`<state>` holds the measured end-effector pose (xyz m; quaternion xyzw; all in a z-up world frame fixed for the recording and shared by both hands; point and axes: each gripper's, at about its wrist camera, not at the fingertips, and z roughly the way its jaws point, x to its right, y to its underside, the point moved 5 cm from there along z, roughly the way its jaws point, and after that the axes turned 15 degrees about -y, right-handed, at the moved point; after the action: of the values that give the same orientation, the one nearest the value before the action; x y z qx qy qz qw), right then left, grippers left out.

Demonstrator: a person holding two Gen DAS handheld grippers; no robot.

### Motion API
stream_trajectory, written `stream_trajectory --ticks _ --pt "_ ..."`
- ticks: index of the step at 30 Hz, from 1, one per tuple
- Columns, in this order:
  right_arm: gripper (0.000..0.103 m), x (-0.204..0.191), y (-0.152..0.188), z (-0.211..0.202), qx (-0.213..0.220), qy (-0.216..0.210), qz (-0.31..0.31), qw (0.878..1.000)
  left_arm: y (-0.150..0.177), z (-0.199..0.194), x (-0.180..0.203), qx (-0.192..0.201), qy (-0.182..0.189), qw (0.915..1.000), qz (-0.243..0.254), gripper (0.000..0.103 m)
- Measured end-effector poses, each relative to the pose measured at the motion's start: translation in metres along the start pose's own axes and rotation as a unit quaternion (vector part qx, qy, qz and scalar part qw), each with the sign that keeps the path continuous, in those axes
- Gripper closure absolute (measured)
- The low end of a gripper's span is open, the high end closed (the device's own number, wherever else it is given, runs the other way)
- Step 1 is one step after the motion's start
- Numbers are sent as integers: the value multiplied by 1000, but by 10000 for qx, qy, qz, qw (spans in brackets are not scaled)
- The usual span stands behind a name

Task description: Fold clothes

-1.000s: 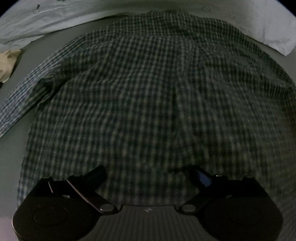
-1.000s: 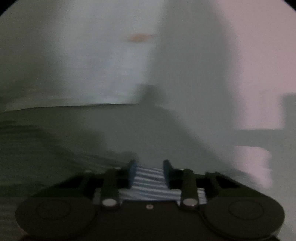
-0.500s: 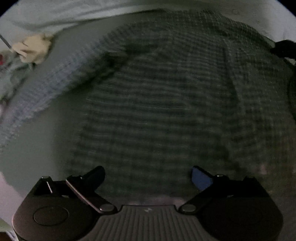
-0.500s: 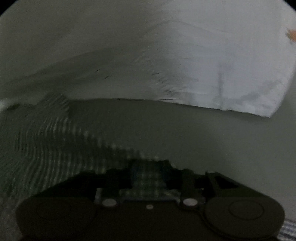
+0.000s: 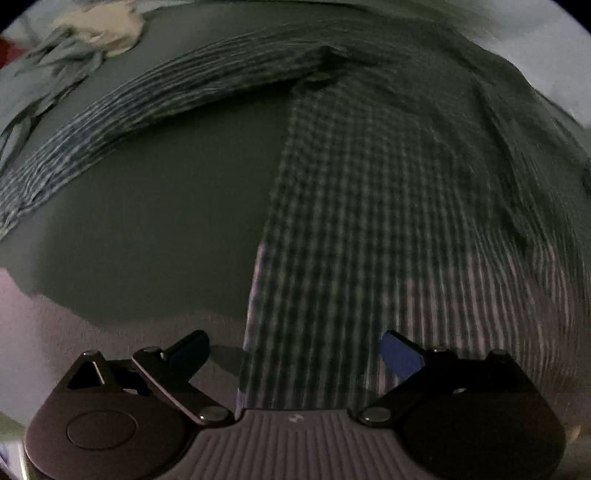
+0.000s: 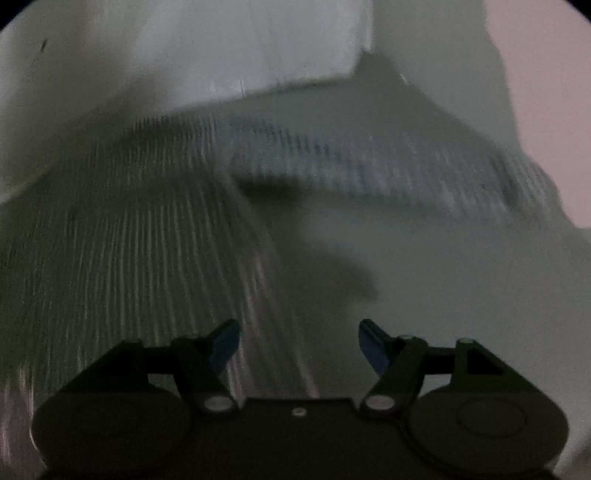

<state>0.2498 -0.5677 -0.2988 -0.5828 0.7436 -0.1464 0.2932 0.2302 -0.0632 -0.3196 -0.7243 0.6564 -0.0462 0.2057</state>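
A dark checked shirt (image 5: 369,192) lies flat on a grey surface (image 5: 166,221), its left sleeve (image 5: 147,99) stretched out to the left. My left gripper (image 5: 295,350) is open and empty, over the shirt's lower left edge. In the right wrist view the same shirt (image 6: 129,240) lies blurred at the left, with its right sleeve (image 6: 388,170) spread across the middle. My right gripper (image 6: 299,341) is open and empty, over the shirt's right side edge.
A cream cloth (image 5: 99,26) and a pale blue-grey garment (image 5: 55,62) lie at the far left. A white garment (image 6: 240,44) lies beyond the shirt. The grey surface's near edge (image 5: 55,299) shows at the lower left.
My right gripper was shut on checked fabric and has opened and let it go. My left gripper has swung left, from the shirt's middle to its left side edge. Both views are motion-blurred.
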Motion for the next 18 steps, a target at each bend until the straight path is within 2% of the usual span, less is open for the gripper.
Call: stream_trajectory --ticks 2,4,6,7,8,9,10,11,13,16,18 --pt "28 -2 27 -10 -237 126 -22 9996 6 -3 6 193 -56 9996 194 5" --pt "28 -3 50 -15 -346 405 -181 9984 9 -3 5 287 -108 9995 56 6" --pt "29 0 61 -16 -303 517 -120 9981 9 -5 4 430 -215 9987 -141 14" --pt "32 2 65 -18 -189 455 48 9988 10 -7 2 508 -248 9982 -214 25" --pt "40 4 68 -20 -92 432 180 9989 10 -9 -1 585 -267 9976 -273 44" --pt "73 5 68 -22 -27 482 243 9985 10 -12 -2 633 -290 9971 -309 55" --pt "102 6 67 -24 16 503 298 9983 10 -16 -2 623 -392 9968 -307 83" --pt "102 5 64 -26 17 465 336 9984 11 -19 -2 592 -531 9964 -293 100" --pt "103 1 58 -34 112 415 362 9984 13 -27 -5 601 -586 9960 -313 102" --pt "103 -3 51 -62 296 499 380 9976 17 -35 -14 519 -447 9957 -623 102" --pt "102 -1 58 -67 162 607 403 9972 21 -29 -17 412 -483 9952 -751 101"
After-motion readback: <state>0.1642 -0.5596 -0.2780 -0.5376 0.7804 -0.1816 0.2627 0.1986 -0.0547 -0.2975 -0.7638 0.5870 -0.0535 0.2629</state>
